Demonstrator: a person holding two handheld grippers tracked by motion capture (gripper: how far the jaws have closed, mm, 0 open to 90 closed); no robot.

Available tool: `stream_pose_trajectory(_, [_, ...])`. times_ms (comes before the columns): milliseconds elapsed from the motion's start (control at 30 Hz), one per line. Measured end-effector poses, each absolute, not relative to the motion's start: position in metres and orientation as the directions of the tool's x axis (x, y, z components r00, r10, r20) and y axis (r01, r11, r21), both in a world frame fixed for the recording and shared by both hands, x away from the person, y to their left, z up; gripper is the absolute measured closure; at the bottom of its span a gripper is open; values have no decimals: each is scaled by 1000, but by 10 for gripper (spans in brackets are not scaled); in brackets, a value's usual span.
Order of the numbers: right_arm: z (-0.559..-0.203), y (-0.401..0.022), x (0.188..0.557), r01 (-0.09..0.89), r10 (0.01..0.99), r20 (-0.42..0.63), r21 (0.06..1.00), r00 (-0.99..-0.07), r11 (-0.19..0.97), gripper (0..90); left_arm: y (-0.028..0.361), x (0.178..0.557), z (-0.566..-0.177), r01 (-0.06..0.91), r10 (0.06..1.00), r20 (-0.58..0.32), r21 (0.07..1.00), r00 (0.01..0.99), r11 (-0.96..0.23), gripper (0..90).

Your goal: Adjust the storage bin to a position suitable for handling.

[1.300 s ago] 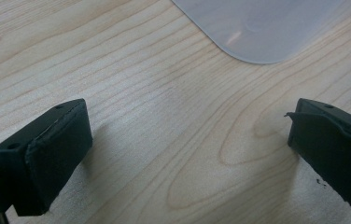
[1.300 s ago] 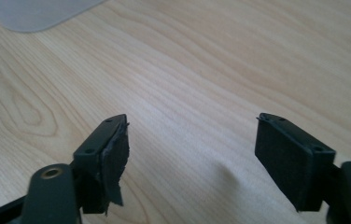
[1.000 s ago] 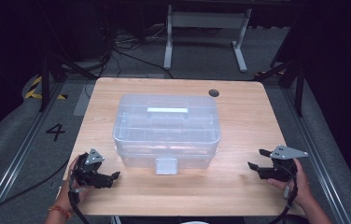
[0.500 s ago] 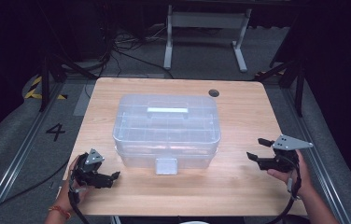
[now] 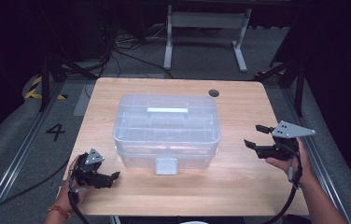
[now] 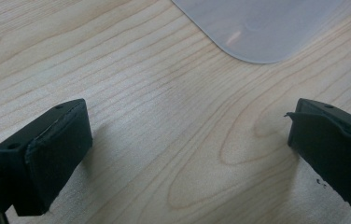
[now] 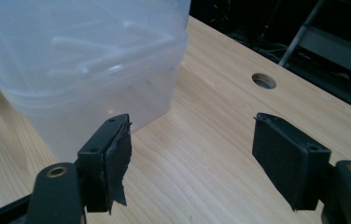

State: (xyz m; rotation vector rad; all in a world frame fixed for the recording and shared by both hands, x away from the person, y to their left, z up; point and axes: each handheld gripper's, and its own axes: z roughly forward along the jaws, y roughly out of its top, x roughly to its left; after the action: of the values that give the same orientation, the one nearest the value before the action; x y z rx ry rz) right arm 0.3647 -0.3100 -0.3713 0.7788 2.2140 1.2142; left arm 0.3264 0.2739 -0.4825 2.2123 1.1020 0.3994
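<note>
A clear plastic box [image 5: 166, 130] with a lid stands in the middle of the wooden table [image 5: 239, 186]. Its lid carries a flat handle [image 5: 167, 110], and a latch [image 5: 166, 165] hangs at its near side. My left gripper [image 5: 111, 179] rests low at the table's near left corner, open and pointing right, with only bare wood between its pads [image 6: 61, 144]. A corner of the box [image 6: 257, 28] lies ahead of it. My right gripper [image 5: 254, 136] is held above the table to the right of the box, open with nothing in it. The box's end wall [image 7: 80, 60] is just beyond its left pad.
A round cable hole [image 5: 214, 93] sits near the table's far right edge, also seen past the right gripper [image 7: 263, 80]. Behind the table stand a white frame [image 5: 206, 28] and cables on the dark floor. A cable [image 5: 290, 200] trails from the right gripper.
The right gripper has risen and shifted a little away from the near edge, still open. The left gripper and the box have stayed put.
</note>
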Motion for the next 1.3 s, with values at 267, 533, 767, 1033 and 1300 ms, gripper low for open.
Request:
stream_pose_trajectory(267, [-354, -297, 369, 207, 664, -169, 870, -728, 448, 283, 274, 326, -483, 607, 796, -8, 653, 605, -454, 2])
stream_pose_trajectory(533, [-340, -290, 375, 178, 655, -167, 887, -737, 426, 286, 274, 326, -483, 607, 796, -8, 652, 605, -454, 2])
stream_pose_trajectory(767, [-330, -278, 379, 159, 644, -182, 887, -743, 434, 290, 274, 326, -483, 606, 796, -8, 653, 605, -455, 2])
stream_pose_trajectory(1033, [-319, -260, 383, 133, 623, -202, 884, -755, 448, 292, 274, 326, -483, 607, 796, -8, 652, 605, -454, 2])
stream_pose_trajectory(1300, [-312, -232, 388, 103, 583, -219, 878, -782, 468, 295, 274, 326, -483, 607, 796, -8, 652, 605, -454, 2])
